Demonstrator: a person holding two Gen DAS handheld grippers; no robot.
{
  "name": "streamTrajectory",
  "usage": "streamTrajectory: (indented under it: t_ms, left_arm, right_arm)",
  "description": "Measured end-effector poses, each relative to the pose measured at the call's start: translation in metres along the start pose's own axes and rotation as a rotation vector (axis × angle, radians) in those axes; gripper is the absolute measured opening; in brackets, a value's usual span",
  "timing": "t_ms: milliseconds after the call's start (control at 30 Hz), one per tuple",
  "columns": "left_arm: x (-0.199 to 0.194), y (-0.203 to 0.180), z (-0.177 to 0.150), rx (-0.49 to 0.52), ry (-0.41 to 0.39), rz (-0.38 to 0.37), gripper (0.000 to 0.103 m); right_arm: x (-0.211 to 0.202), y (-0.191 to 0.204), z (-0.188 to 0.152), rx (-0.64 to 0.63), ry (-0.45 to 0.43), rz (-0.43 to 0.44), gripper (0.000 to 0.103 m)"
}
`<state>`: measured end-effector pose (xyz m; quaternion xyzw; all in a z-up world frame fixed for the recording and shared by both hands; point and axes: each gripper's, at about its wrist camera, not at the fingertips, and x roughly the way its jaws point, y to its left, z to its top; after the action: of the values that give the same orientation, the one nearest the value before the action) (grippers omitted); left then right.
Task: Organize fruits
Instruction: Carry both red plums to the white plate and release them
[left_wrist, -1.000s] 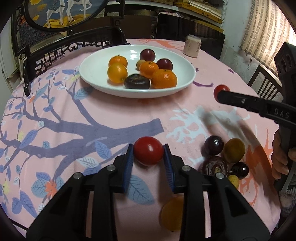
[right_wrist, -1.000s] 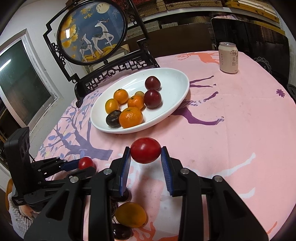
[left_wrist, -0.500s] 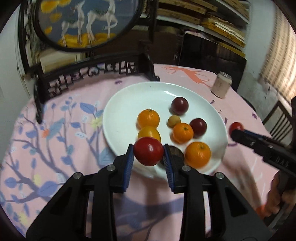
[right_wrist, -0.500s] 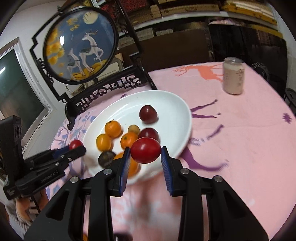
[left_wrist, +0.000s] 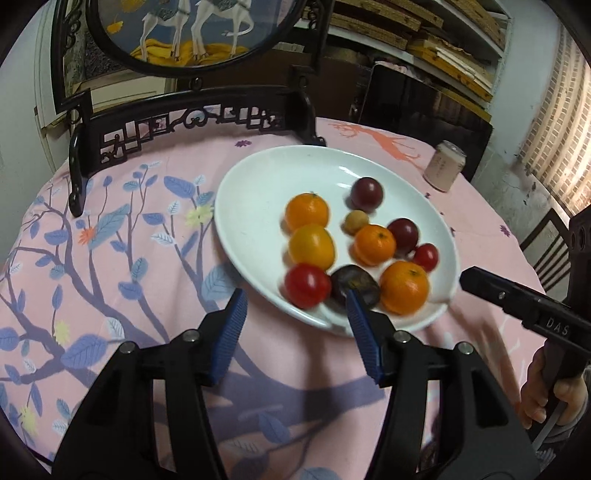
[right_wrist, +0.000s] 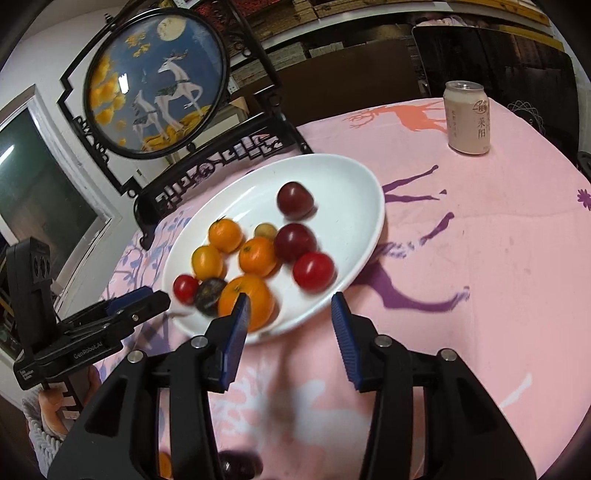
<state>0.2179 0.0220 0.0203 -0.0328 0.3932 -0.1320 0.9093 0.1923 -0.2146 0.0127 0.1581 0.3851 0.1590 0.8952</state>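
Pink tablecloth (left_wrist: 140, 229) with blue branch-and-leaf print and purple and orange deer shapes covers the round table. White oval plate (left_wrist: 258, 192) sits mid-table, holding oranges, dark plums, one small yellowish fruit and two red tomatoes. Far side: black carved wooden stand (left_wrist: 192, 118) carrying a round deer picture (right_wrist: 155, 85). Pale drink can (right_wrist: 467, 118) stands upright far right, well apart from the plate. Shelves with stacked boards behind, a window at left in the right wrist view.

Left gripper (left_wrist: 295, 306) points down at the plate's near rim, its blue-padded jaws opening, nothing pressed between them. Red tomato (left_wrist: 307, 285) lies in the plate just beyond the pads, touching a dark plum (left_wrist: 354, 282) and blurred. Right gripper (right_wrist: 290, 306) hangs over the plate's near right edge, jaws opening too, empty. Second red tomato (right_wrist: 314, 271) rests in the plate ahead of its pads, beside a plum (right_wrist: 294, 242), also blurred. Large orange (right_wrist: 246, 301) sits partly behind the right gripper's left pad.

Each gripper shows in the other's view, black body held by a hand (left_wrist: 554, 398) at the frame edge. More fruit, dark and orange, shows at the bottom edge of the right wrist view, on the cloth under the gripper body, too hidden to name.
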Motion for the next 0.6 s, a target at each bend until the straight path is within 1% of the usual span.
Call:
streamTrajectory:
  t_ms: [33,67,133,300,433,467,500,533,600]
  left_arm:
    - [-0.003,-0.003,-0.003,0.011,-0.007,0.0,0.063]
    - [-0.006,-0.005,-0.006,0.024,-0.013,0.003,0.07]
    - [-0.014,-0.012,-0.015,0.053,-0.028,0.021,0.075]
    - [-0.028,-0.02,-0.035,0.09,-0.024,0.016,0.075]
    - [-0.044,-0.022,-0.059,0.099,-0.017,0.025,0.075]
    - [-0.05,-0.023,-0.066,0.101,-0.018,0.025,0.077]
    - [-0.055,-0.023,-0.072,0.103,-0.02,0.021,0.078]
    - [-0.062,-0.024,-0.08,0.107,-0.026,0.009,0.08]
    - [-0.074,-0.028,-0.095,0.129,-0.034,-0.014,0.082]
  right_arm:
    - [-0.003,0.003,-0.003,-0.007,-0.001,0.002,0.046]
    - [-0.006,0.005,-0.006,-0.016,0.0,0.005,0.046]
    - [-0.014,0.011,-0.016,-0.043,0.0,0.01,0.046]
    - [-0.03,0.022,-0.049,-0.103,0.028,0.017,0.048]
    - [-0.041,0.026,-0.064,-0.112,0.029,0.03,0.048]
    - [-0.044,0.026,-0.067,-0.111,0.024,0.032,0.048]
    - [-0.046,0.026,-0.069,-0.105,0.018,0.031,0.054]
    - [-0.048,0.024,-0.07,-0.099,0.016,0.024,0.062]
    - [-0.051,0.02,-0.071,-0.081,0.002,0.011,0.062]
